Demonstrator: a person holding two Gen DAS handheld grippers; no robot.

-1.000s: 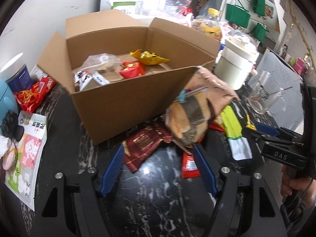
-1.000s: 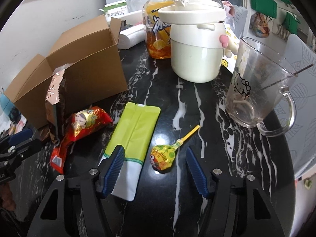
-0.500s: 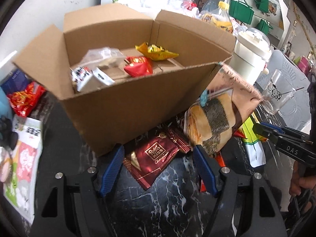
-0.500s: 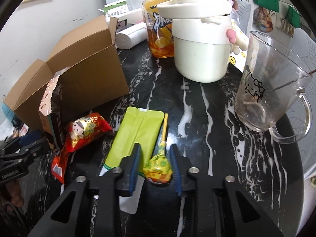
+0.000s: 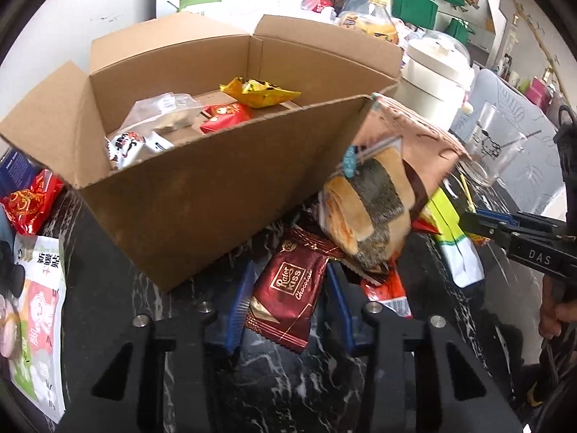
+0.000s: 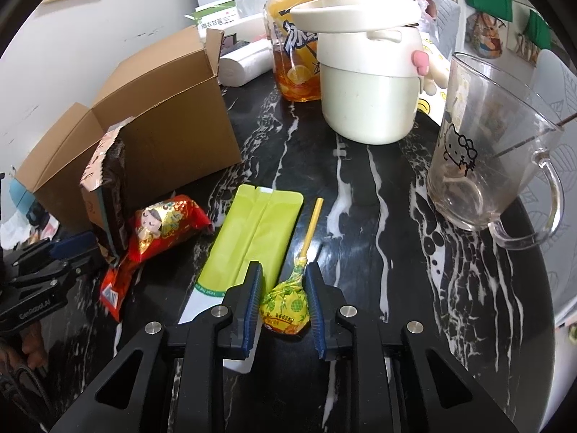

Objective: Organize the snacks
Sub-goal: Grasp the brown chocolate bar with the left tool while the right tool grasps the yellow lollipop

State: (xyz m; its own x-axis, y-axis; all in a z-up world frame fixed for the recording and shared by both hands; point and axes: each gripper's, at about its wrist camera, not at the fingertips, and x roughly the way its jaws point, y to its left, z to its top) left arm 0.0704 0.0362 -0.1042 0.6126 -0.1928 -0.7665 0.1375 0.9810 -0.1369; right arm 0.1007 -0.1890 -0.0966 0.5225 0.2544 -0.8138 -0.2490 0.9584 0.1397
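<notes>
An open cardboard box (image 5: 202,195) holds several snack packets. In front of it lies a dark red chocolate packet (image 5: 285,288). My left gripper (image 5: 288,303) is closing on this packet, and its blue pads touch both long edges. A brown bread bag (image 5: 375,209) leans on the box corner. In the right wrist view my right gripper (image 6: 283,296) is shut on the yellow-wrapped head of a lollipop (image 6: 285,303), whose stick points away. A green pouch (image 6: 252,231) and a red sweet packet (image 6: 166,223) lie just to its left.
A glass mug (image 6: 487,166), a cream lidded pot (image 6: 368,83) and a drink bottle (image 6: 292,54) stand at the back right of the black marble table (image 6: 360,216). Left of the box lie a red packet (image 5: 29,198) and a white pouch (image 5: 36,310).
My right gripper closed on the lollipop, which turned so its stick points away. My left gripper came closer to the box and narrowed its jaws around the chocolate packet.
</notes>
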